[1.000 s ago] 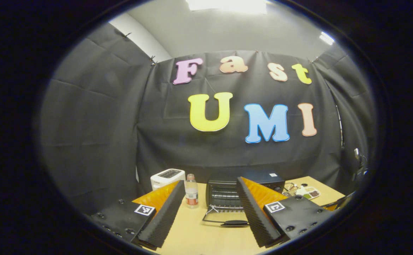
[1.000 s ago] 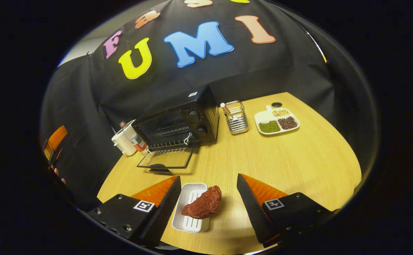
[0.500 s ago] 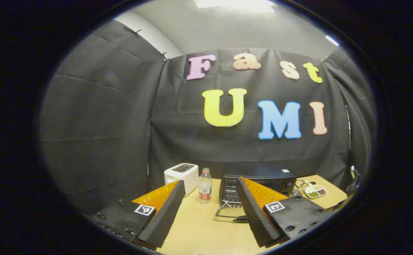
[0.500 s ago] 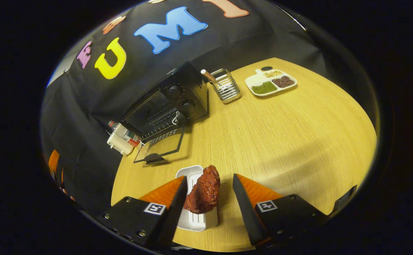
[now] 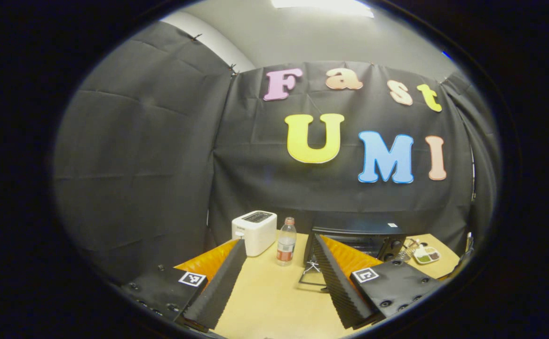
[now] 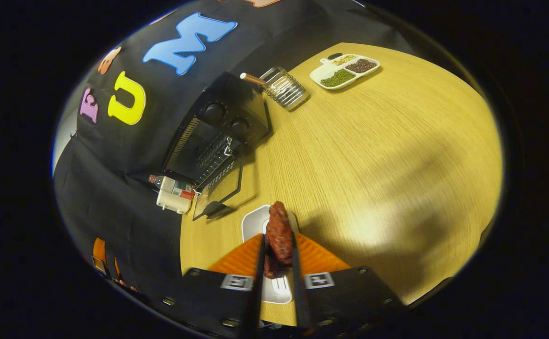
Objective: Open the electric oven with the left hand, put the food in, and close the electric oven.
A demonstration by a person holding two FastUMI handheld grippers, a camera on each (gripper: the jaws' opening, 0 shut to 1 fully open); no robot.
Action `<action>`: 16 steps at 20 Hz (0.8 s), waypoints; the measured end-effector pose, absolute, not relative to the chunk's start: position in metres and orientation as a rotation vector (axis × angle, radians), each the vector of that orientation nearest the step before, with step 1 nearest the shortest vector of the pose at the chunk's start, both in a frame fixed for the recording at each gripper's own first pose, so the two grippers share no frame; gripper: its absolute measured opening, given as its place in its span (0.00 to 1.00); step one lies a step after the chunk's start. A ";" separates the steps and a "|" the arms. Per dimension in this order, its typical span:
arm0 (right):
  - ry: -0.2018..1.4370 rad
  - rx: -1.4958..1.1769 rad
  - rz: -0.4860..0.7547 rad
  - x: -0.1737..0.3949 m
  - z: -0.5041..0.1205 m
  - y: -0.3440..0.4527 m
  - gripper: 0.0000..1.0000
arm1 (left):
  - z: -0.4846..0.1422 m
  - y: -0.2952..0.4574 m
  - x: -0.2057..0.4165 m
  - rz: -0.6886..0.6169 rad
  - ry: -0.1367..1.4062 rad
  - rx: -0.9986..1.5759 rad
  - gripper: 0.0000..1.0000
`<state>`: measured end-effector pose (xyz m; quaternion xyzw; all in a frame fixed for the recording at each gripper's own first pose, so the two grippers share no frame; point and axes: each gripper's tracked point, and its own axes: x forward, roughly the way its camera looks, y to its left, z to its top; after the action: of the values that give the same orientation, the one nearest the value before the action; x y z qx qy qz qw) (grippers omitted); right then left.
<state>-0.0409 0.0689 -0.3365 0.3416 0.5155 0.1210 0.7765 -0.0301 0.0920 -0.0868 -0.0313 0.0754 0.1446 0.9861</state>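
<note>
In the right gripper view my right gripper (image 6: 278, 252) is shut on a reddish-brown piece of meat (image 6: 279, 235), both fingers pressing its sides, just above a small white dish (image 6: 253, 223). The black electric oven (image 6: 218, 134) stands at the back left of the table with its glass door (image 6: 218, 193) folded down flat. In the left gripper view my left gripper (image 5: 279, 278) hangs open over the wooden table (image 5: 265, 301) with nothing between its fingers. The oven (image 5: 356, 235) sits beyond its right finger, partly hidden.
A white toaster (image 5: 254, 231) and a small plastic bottle (image 5: 286, 241) stand left of the oven. A wire utensil holder (image 6: 283, 87) and a white divided tray of beans (image 6: 345, 71) sit at the back right. The wide wooden tabletop (image 6: 387, 155) stretches to the right.
My right gripper has come down around the meat and shut on it. My left gripper has drawn back and to the left, away from the oven, staying open.
</note>
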 end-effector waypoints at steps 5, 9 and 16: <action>1.127 0.741 0.263 -0.038 -0.333 0.074 0.13 | -0.090 0.090 -0.020 0.280 0.146 -0.071 0.98; 1.086 0.757 0.276 -0.025 -0.307 0.079 0.13 | -0.095 0.090 -0.009 0.265 0.148 -0.074 1.00; 1.004 0.774 0.277 0.011 -0.274 0.107 0.12 | -0.109 0.097 0.017 0.240 0.161 -0.104 1.00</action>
<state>0.0114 0.1072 -0.2740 0.3606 0.4676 0.1288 0.7967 0.0174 0.0974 -0.1091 -0.0516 0.0804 0.1196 0.9882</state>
